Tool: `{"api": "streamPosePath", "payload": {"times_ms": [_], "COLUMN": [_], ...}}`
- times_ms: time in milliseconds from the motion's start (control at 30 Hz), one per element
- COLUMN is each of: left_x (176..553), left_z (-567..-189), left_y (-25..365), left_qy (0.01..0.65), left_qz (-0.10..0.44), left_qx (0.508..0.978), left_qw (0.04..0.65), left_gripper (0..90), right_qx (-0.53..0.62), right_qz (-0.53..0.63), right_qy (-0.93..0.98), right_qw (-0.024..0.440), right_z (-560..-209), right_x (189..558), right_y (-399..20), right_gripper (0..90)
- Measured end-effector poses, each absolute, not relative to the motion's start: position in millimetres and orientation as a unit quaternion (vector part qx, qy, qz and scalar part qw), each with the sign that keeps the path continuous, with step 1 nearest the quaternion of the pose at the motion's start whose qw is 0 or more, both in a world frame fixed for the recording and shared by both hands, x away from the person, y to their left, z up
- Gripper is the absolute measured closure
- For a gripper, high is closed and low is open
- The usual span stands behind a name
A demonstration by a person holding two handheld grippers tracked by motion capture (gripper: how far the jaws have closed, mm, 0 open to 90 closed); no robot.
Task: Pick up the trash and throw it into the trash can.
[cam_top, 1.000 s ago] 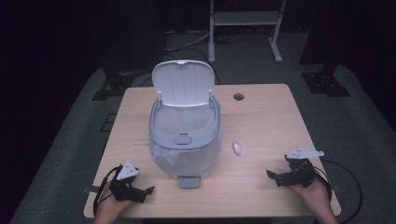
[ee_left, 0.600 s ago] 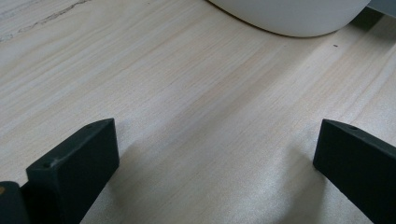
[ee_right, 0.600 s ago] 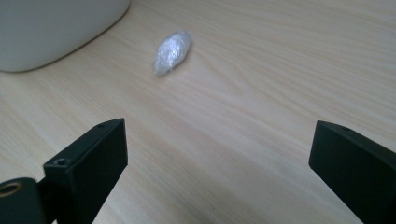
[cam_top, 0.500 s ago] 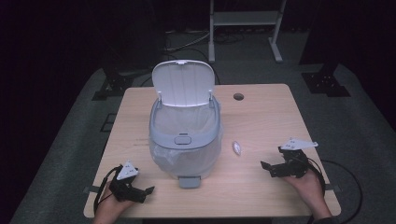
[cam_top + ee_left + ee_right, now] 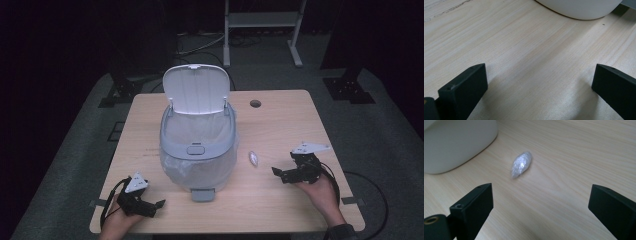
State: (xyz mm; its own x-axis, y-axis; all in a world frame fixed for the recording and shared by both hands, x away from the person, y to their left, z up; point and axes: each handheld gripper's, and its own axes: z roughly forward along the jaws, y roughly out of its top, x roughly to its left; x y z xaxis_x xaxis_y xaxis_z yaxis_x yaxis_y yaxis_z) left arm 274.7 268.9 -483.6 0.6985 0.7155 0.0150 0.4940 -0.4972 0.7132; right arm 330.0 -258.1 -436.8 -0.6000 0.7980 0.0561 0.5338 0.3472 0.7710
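Observation:
A pale grey pedal bin (image 5: 198, 150) with its lid raised and a clear liner inside stands in the middle of the wooden table (image 5: 280, 125). A small crumpled wad of clear plastic (image 5: 253, 159) (image 5: 521, 164) lies on the table just right of the bin. My right gripper (image 5: 278, 173) (image 5: 541, 212) is open, low over the table, a short way right of the wad and pointed at it. My left gripper (image 5: 156, 205) (image 5: 540, 92) rests open near the front left edge, with bare wood between its jaws and the bin's base (image 5: 579, 8) ahead.
The bin's foot pedal (image 5: 202, 194) sticks out toward the front edge. A cable hole (image 5: 255, 103) sits at the back right of the table. Beyond the table stand a white metal frame (image 5: 260, 22) and dark stands on grey carpet.
My right gripper has moved left and slightly forward across the table toward the plastic wad. The left gripper has stayed where it was.

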Motion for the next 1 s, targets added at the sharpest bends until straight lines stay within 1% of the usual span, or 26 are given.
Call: {"api": "streamPosePath", "payload": {"times_ms": [767,833,1000], "left_x": [274.6,274.7,274.6], "left_z": [-483.4,-483.5,-483.4], "left_y": [269.0,269.1,269.0], "left_qy": [0.355,0.355,0.355], "left_qz": [0.156,0.156,0.156], "left_qx": [0.851,0.851,0.851], "left_qw": [0.353,0.353,0.353], "left_gripper": [0.0,0.0,0.0], "right_qx": [0.408,0.407,0.404], "right_qz": [0.403,0.405,0.406], "right_qy": [0.801,0.801,0.802], "right_qw": [0.168,0.168,0.170], "right_z": [-429.8,-430.0,-430.7], "right_x": [354.2,356.5,360.9], "right_y": [-230.7,-228.2,-221.0], "right_gripper": [5.8,7.6,7.9]}}
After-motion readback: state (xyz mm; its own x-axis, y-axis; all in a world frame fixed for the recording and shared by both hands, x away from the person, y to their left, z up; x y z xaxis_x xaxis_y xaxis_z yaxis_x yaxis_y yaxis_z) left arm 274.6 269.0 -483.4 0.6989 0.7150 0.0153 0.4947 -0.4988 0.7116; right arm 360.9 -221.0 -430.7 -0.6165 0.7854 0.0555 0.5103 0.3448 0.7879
